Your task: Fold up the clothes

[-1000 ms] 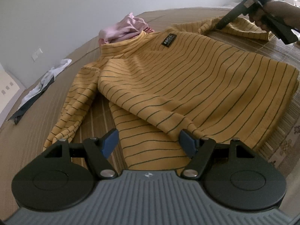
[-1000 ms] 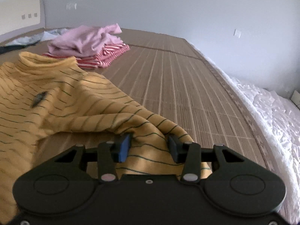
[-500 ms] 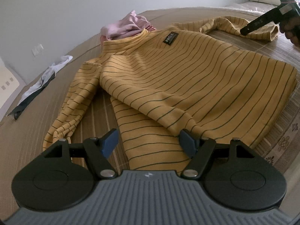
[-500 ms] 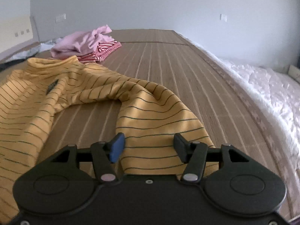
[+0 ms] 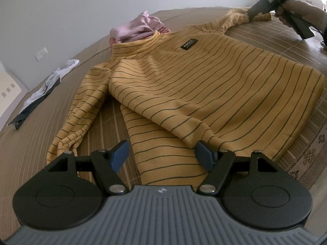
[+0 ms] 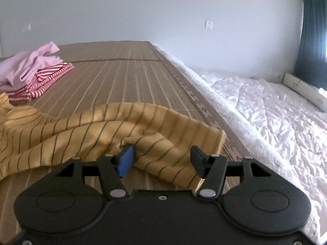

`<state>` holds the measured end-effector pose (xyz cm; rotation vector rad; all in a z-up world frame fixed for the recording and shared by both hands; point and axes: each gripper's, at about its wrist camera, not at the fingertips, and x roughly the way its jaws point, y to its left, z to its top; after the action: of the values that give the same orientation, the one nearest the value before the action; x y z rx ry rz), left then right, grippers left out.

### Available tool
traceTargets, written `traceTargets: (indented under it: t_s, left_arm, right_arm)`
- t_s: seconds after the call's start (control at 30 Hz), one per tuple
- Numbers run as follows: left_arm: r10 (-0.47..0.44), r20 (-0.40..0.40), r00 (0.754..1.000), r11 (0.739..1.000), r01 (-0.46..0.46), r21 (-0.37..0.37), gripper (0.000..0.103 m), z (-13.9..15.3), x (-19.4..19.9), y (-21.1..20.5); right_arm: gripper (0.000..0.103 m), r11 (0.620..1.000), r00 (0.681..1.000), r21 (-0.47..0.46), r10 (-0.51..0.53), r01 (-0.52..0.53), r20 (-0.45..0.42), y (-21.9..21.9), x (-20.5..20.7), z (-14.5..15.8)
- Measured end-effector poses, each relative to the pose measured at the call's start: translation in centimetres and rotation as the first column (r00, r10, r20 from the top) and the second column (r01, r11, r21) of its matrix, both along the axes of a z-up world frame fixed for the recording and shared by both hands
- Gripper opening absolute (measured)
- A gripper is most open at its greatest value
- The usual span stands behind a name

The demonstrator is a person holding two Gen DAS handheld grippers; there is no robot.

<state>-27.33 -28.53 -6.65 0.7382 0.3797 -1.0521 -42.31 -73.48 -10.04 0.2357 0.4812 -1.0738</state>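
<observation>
A yellow sweater (image 5: 194,85) with thin dark stripes lies spread on the bamboo mat, with a black label near its collar. Its lower left corner is folded under, and my left gripper (image 5: 163,157) stands open over that hem, fingers either side of the cloth. The sweater's left sleeve (image 5: 81,110) trails down toward me. In the right wrist view the other sleeve (image 6: 126,130) lies bunched by the mat's edge, with my right gripper (image 6: 161,159) open around its cuff end. That gripper (image 5: 263,4) also shows at top right of the left wrist view, in a person's hand (image 5: 300,6).
A pile of pink and red-striped clothes (image 6: 34,75) sits beyond the collar. A black and white garment (image 5: 43,89) lies at the far left. White quilted bedding (image 6: 265,118) borders the mat's right edge. A dark curtain (image 6: 312,36) hangs at the far right.
My right gripper opened wider and pulled the sleeve out toward the mat's right edge, where it now lies stretched. The left gripper stayed open over the hem.
</observation>
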Motion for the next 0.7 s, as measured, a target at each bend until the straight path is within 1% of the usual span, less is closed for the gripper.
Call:
traceTargets:
  t_s: [0.1, 0.2, 0.27, 0.37, 0.47, 0.57, 0.63, 0.7]
  left_arm:
    - [0.002, -0.002, 1.000, 1.000, -0.002, 0.000, 0.076, 0.0, 0.0, 0.0]
    - [0.003, -0.004, 1.000, 1.000, -0.003, 0.004, 0.076, 0.1, 0.0, 0.0]
    - [0.003, -0.003, 1.000, 1.000, -0.003, 0.006, 0.076, 0.1, -0.1, -0.1]
    - [0.006, 0.004, 1.000, 1.000, -0.006, 0.007, 0.076, 0.1, -0.2, 0.0]
    - [0.010, 0.010, 1.000, 1.000, -0.010, 0.007, 0.076, 0.0, -0.4, 0.1]
    - [0.012, 0.012, 1.000, 1.000, -0.012, 0.010, 0.076, 0.0, -0.6, 0.1]
    - [0.013, 0.011, 1.000, 1.000, -0.013, 0.011, 0.076, 0.1, -0.6, 0.2]
    - [0.013, 0.012, 1.000, 1.000, -0.013, 0.011, 0.076, 0.0, -0.6, 0.3]
  right_arm:
    - [0.061, 1.000, 0.999, 0.007, 0.026, -0.026, 0.041, 2.0, -1.4, 0.6]
    - [0.063, 0.994, 0.991, 0.017, 0.105, -0.107, 0.088, 5.1, -2.6, 0.7]
    - [0.063, 0.982, 0.976, 0.051, 0.173, -0.181, 0.133, 7.0, -3.2, 0.7]
    - [0.064, 0.952, 0.946, 0.082, 0.278, -0.295, 0.169, 10.0, -3.1, 0.9]
    - [0.064, 0.905, 0.896, 0.084, 0.393, -0.416, 0.209, 13.1, -1.8, 1.6]
    - [0.064, 0.843, 0.830, 0.082, 0.499, -0.531, 0.248, 16.2, -0.6, 2.3]
    - [0.066, 0.790, 0.776, 0.076, 0.572, -0.608, 0.266, 18.1, 0.3, 2.7]
    - [0.066, 0.718, 0.707, 0.066, 0.658, -0.693, 0.259, 19.8, 1.7, 2.9]
